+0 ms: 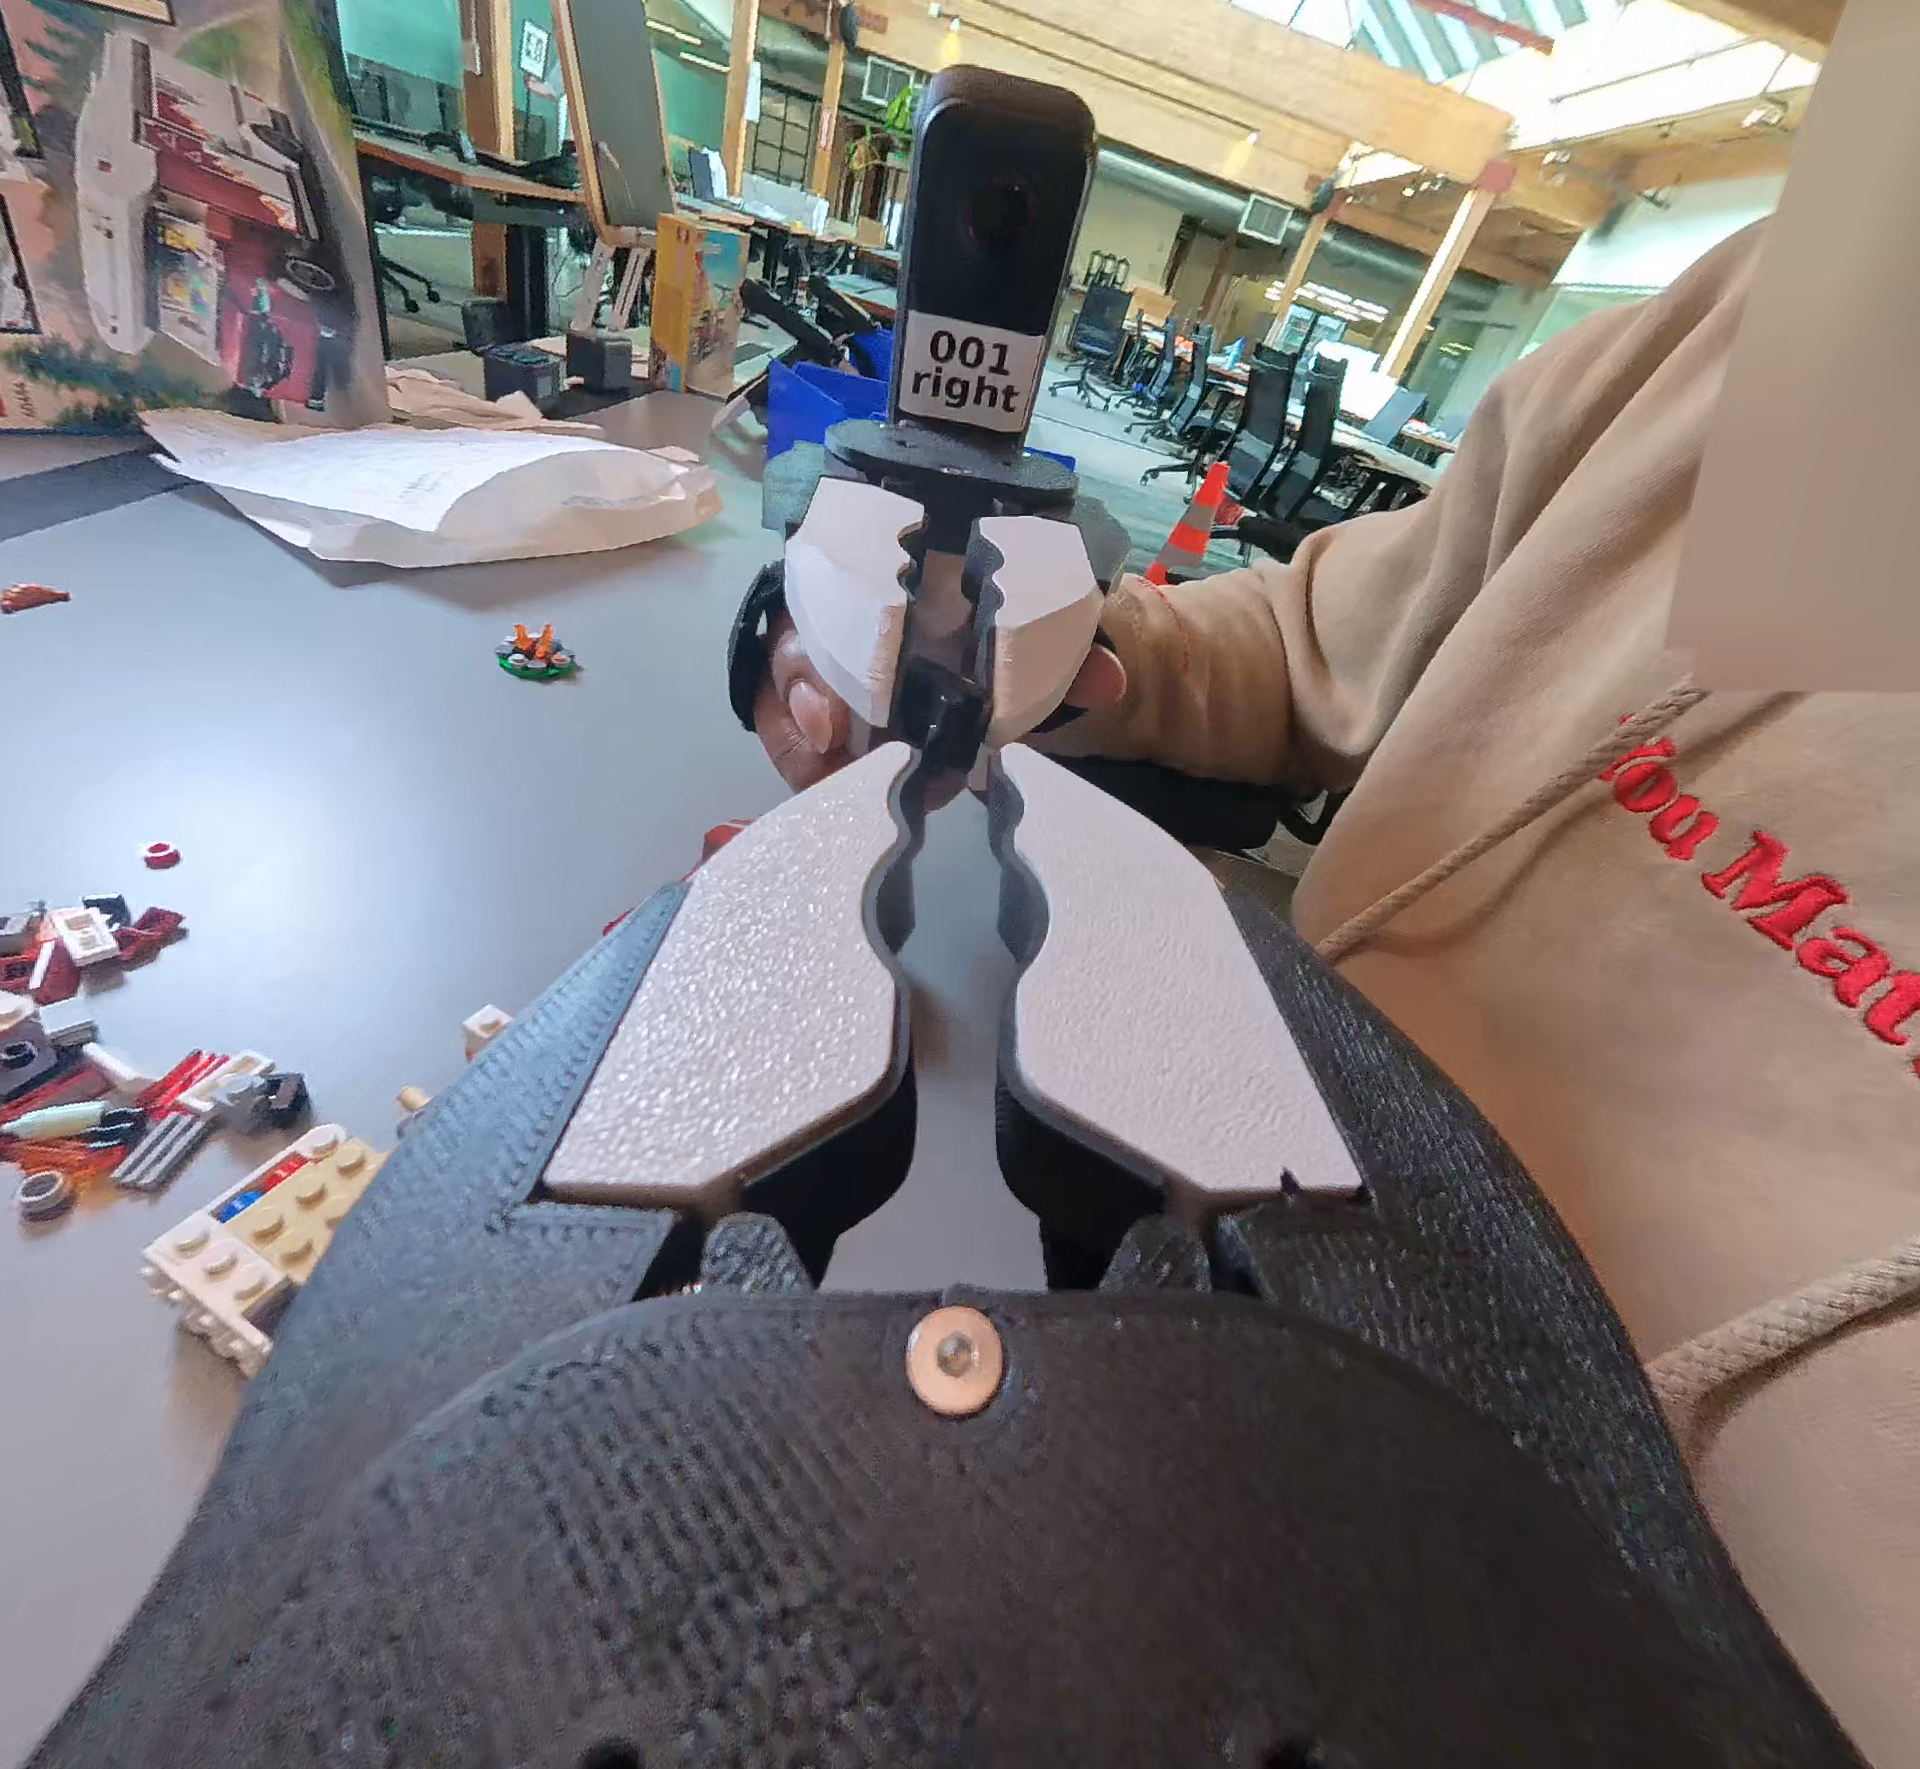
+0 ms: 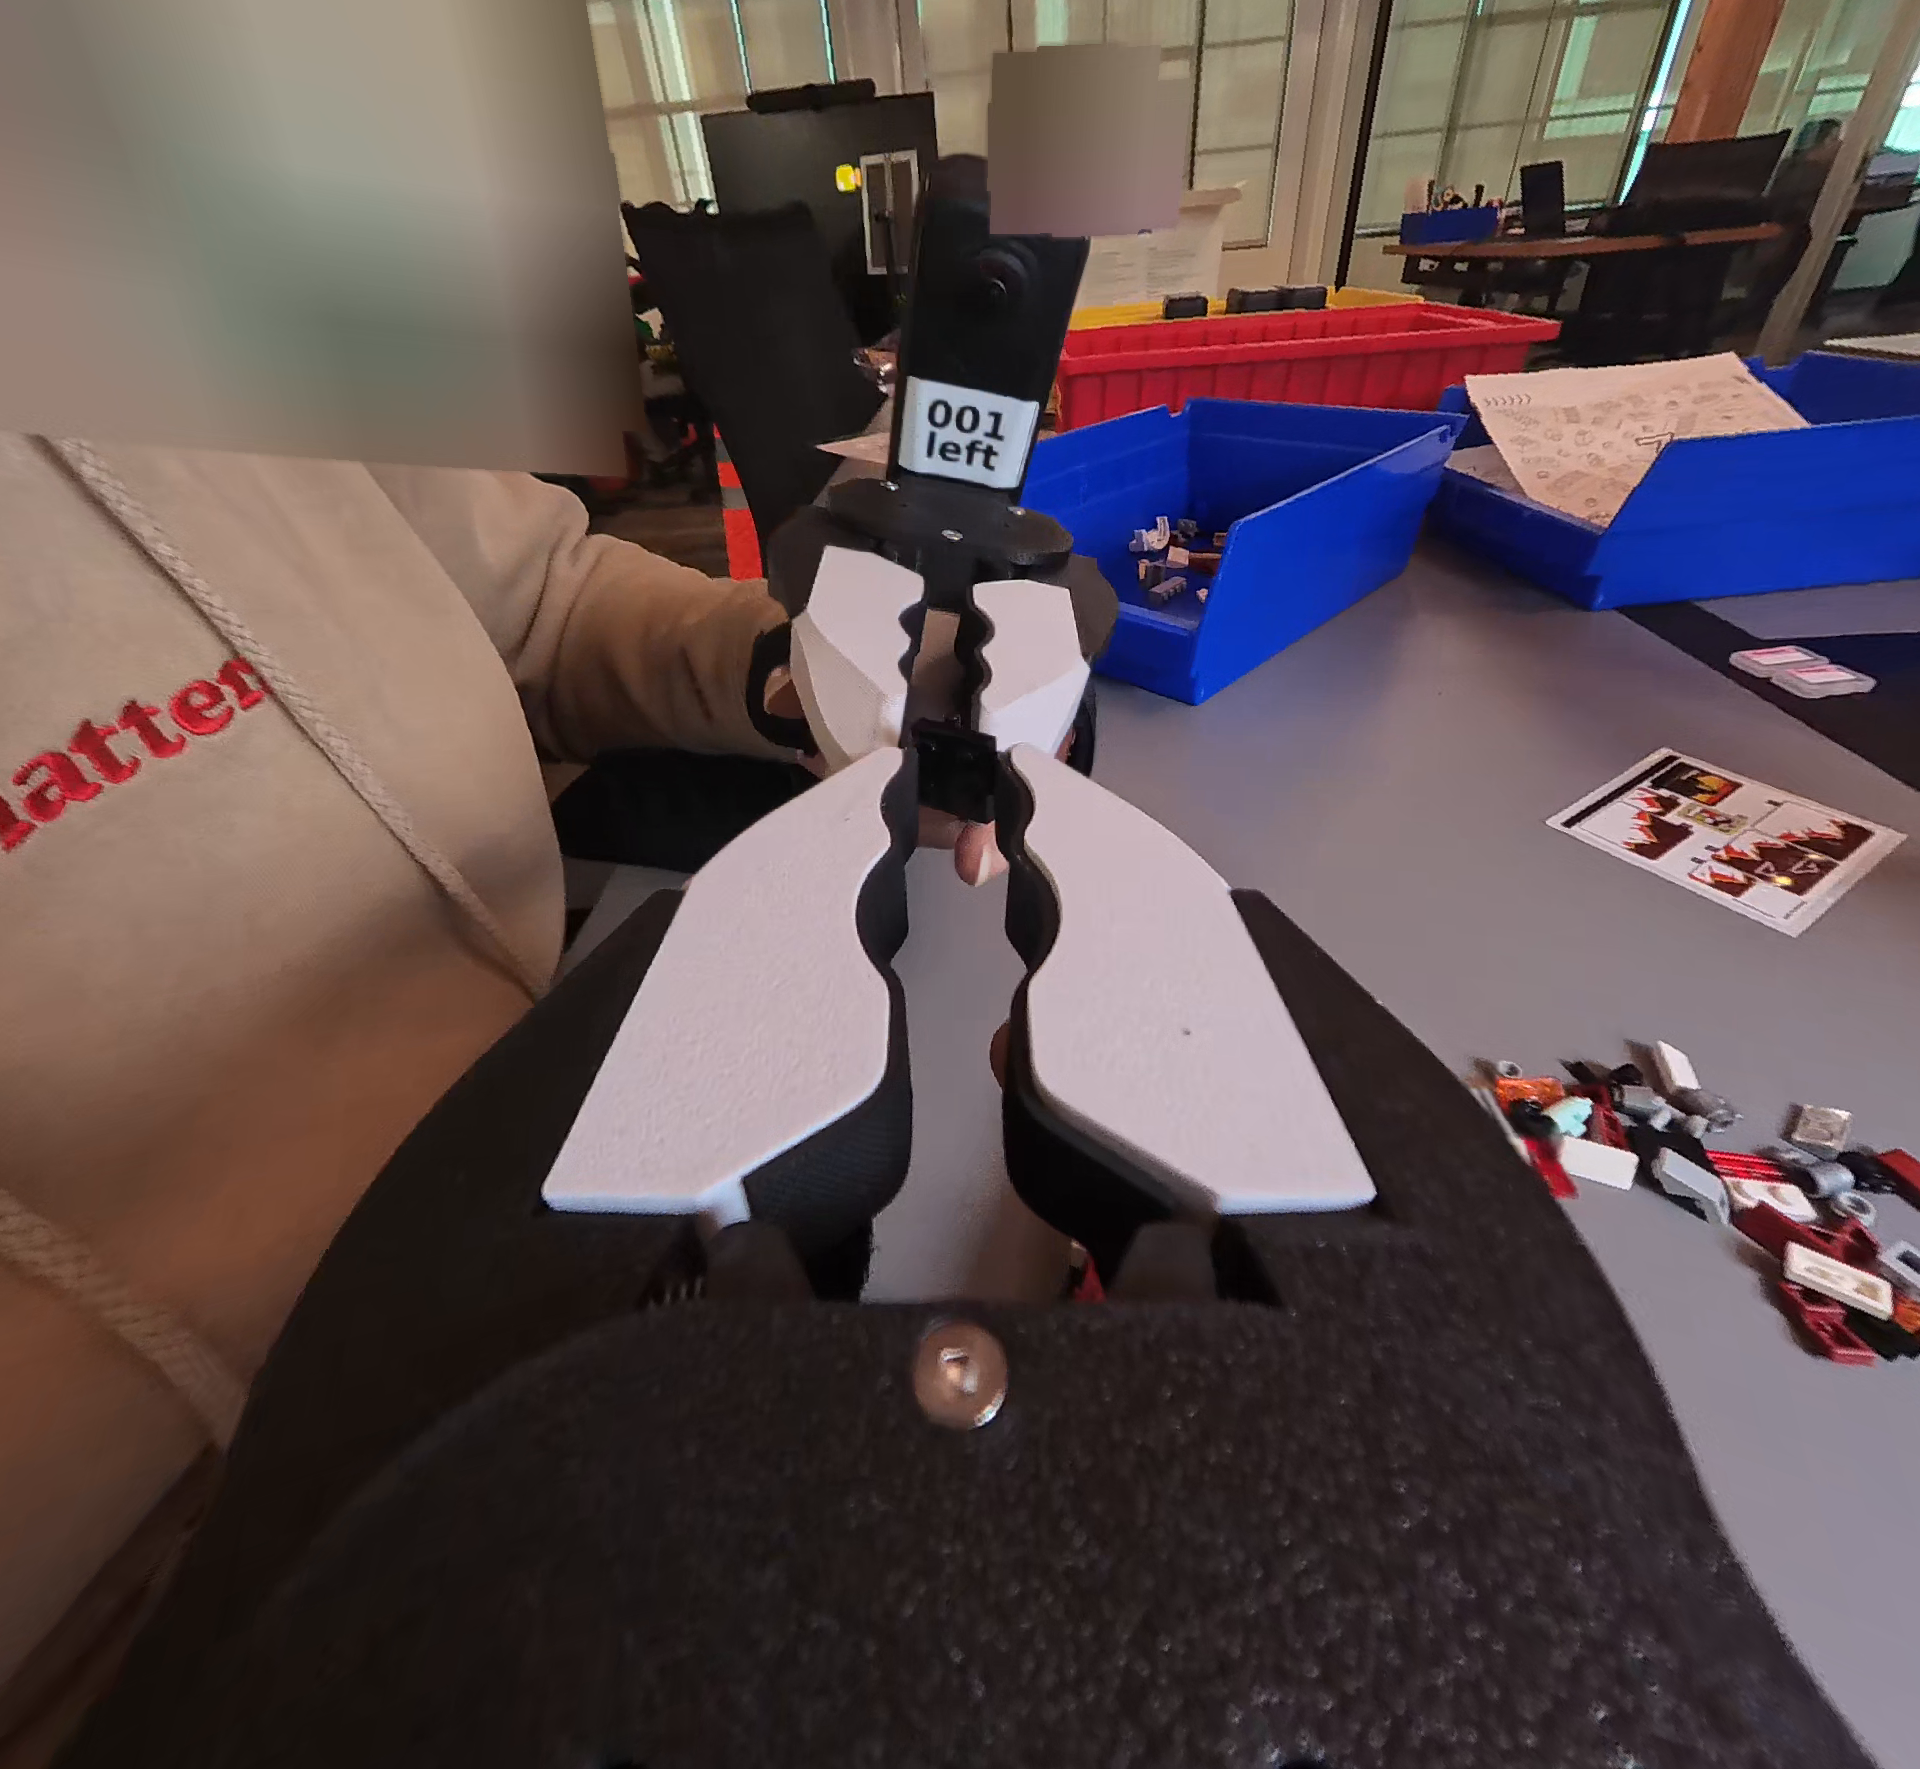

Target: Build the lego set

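My two grippers face each other tip to tip above a grey table point(image 1: 312, 784). My right gripper point(image 2: 954, 763) is shut on a small black brick point(image 2: 954, 777), with both pads pressing its sides. The brick also shows in the left wrist view point(image 1: 940, 711), between the right gripper's point(image 1: 940, 720) white fingers. My left gripper point(image 1: 943, 769) has its tips right at that brick. Its jaws stand a little apart and I see no pad pressing on it. In the right wrist view the left gripper point(image 2: 948, 730) sits just behind the brick.
Loose red, grey and white bricks point(image 1: 94, 1096) and a tan-and-white built plate point(image 1: 249, 1241) lie left. A small green round piece point(image 1: 535, 654), a paper bag point(image 1: 447, 493), blue bins point(image 2: 1247, 535), a red bin point(image 2: 1299, 358) and a sticker sheet point(image 2: 1725, 836) are around. A person in a beige hoodie point(image 1: 1558, 888) is close. My two grippers' fingertips are within a few centimetres of each other. The tan-and-white built plate point(image 1: 249, 1241) is about equally far from each gripper, around 15 cm.
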Motion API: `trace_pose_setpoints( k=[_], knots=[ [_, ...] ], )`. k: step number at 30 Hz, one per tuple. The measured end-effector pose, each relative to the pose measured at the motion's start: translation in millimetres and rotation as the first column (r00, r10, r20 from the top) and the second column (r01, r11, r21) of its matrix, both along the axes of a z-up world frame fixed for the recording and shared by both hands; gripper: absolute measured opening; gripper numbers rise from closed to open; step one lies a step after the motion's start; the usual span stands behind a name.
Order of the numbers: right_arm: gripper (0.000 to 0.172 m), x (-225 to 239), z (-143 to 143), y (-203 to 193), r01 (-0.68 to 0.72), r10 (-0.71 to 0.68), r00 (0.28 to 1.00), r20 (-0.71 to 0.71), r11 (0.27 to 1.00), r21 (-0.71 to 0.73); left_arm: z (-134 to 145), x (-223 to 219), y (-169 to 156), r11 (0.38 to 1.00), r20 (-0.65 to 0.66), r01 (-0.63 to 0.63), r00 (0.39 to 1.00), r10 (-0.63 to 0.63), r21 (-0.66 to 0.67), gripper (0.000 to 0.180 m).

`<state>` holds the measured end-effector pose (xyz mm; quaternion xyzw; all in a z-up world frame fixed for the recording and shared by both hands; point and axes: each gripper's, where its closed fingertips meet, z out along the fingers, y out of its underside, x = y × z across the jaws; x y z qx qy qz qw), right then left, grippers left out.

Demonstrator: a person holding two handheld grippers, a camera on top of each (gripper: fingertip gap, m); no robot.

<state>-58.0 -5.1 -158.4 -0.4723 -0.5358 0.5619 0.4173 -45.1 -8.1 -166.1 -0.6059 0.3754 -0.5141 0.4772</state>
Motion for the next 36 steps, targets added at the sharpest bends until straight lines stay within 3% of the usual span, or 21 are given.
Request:
trace_pose_setpoints(
  k=[8,14,17,19,21,25,27,30,36],
  knots=[
    [0.016,-2,4,1,-0.038,0.036,0.999,-0.016,0.978,-0.206,2,-1,4,0.98,-0.059,-0.087,0.993,0.099,0.181,0.008],
    [0.024,1,4,7,-0.028,0.027,1.0,-0.006,0.979,-0.202,5,-11,10,0.968,-0.104,-0.118,0.984,0.144,0.223,0.007],
    [0.025,7,9,24,0.052,-0.053,0.999,-0.001,0.984,-0.173,20,-39,26,0.929,-0.148,-0.216,0.952,0.269,0.299,0.007],
    [0.025,15,10,45,0.163,-0.162,0.987,0.021,0.977,-0.138,27,-73,41,0.886,-0.222,-0.306,0.891,0.396,0.349,0.007],
    [0.026,27,9,66,0.274,-0.27,0.962,0.049,0.954,-0.118,31,-121,57,0.808,-0.289,-0.416,0.782,0.552,0.418,0.007],
    [0.025,57,-3,96,0.434,-0.424,0.9,0.099,0.892,-0.129,14,-219,68,0.705,-0.463,-0.573,0.534,0.708,0.417,0.007],
    [0.025,68,-12,103,0.47,-0.458,0.883,0.107,0.867,-0.168,-8,-266,68,0.671,-0.578,-0.636,0.402,0.709,0.381,0.007],
    [0.024,77,-20,113,0.5,-0.491,0.866,0.099,0.836,-0.225,-44,-317,60,0.651,-0.732,-0.698,0.27,0.625,0.298,0.008],
    [0.023,80,-21,122,0.523,-0.52,0.85,0.08,0.819,-0.237,-85,-350,53,0.655,-0.866,-0.737,0.209,0.455,0.166,0.008]
  ],
)
